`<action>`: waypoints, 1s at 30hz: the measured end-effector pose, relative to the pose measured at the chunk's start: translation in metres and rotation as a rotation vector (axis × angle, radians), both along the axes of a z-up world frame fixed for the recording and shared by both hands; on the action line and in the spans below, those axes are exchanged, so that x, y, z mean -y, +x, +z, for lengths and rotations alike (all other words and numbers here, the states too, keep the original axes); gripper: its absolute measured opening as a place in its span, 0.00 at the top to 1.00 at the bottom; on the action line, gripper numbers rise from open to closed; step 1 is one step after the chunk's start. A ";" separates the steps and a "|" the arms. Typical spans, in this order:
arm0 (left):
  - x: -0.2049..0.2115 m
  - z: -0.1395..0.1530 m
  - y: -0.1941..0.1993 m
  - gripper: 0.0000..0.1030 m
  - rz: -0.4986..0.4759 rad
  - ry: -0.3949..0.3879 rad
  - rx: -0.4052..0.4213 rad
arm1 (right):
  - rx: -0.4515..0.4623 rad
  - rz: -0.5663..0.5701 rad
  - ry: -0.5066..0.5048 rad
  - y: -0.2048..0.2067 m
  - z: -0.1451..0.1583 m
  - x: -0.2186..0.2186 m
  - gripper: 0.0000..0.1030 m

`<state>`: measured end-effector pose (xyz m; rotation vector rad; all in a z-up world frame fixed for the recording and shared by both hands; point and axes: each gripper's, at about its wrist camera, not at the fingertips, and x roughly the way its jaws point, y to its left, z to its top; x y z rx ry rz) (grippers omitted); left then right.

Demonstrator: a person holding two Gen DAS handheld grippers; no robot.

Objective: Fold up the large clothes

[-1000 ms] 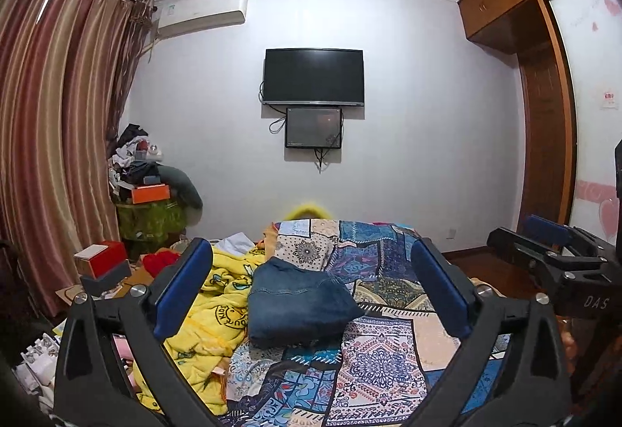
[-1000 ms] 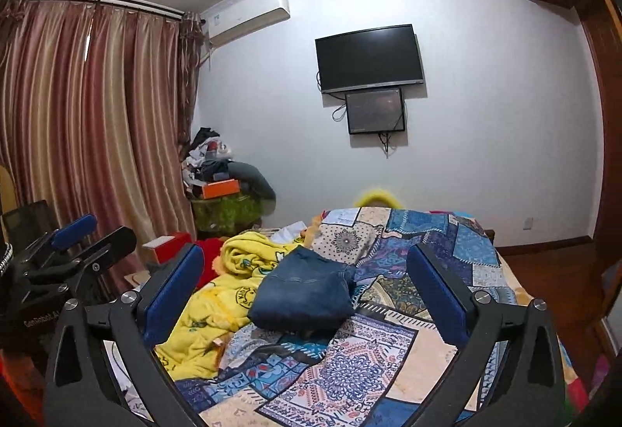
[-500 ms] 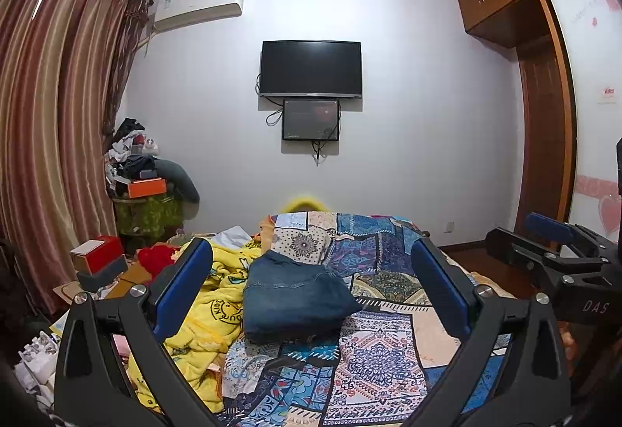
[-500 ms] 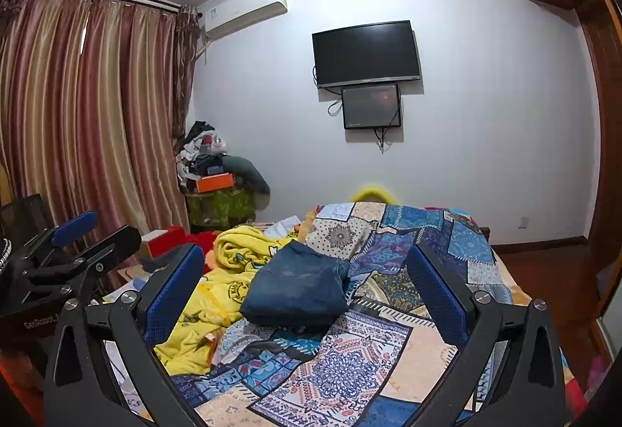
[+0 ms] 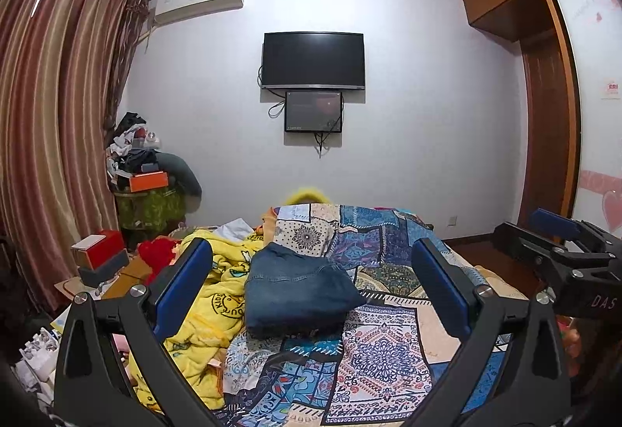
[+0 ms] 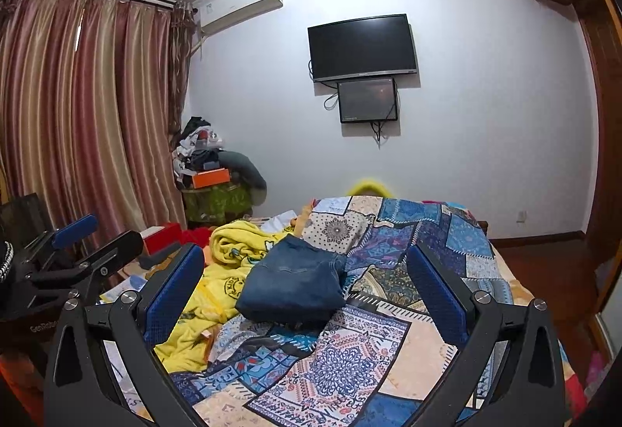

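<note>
On the patchwork bedspread point(image 5: 388, 357) the folded jeans point(image 5: 295, 291) are lying finished beside the yellow blanket point(image 5: 210, 295); I am lifting my left gripper point(image 5: 311, 291) and right gripper point(image 6: 305, 295) away, both spread wide and empty, so this fold looks done.

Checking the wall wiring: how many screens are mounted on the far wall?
2. The large black television hangs at the wall's centre; a smaller dark monitor sits directly beneath it, cables dangling below. None else visible.
</note>
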<state>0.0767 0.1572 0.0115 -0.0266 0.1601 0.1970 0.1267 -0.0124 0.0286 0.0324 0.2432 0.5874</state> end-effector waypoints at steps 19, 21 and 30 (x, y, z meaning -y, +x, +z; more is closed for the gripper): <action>-0.001 -0.005 0.008 0.00 -0.009 -0.010 -0.029 | -0.019 -0.020 -0.013 0.002 -0.001 -0.001 0.00; -0.002 -0.005 0.008 0.00 -0.014 -0.016 -0.030 | -0.021 -0.023 -0.013 0.002 -0.001 0.000 0.00; -0.003 -0.006 0.008 0.00 -0.036 -0.023 -0.040 | -0.017 -0.033 -0.015 0.002 -0.001 0.001 0.00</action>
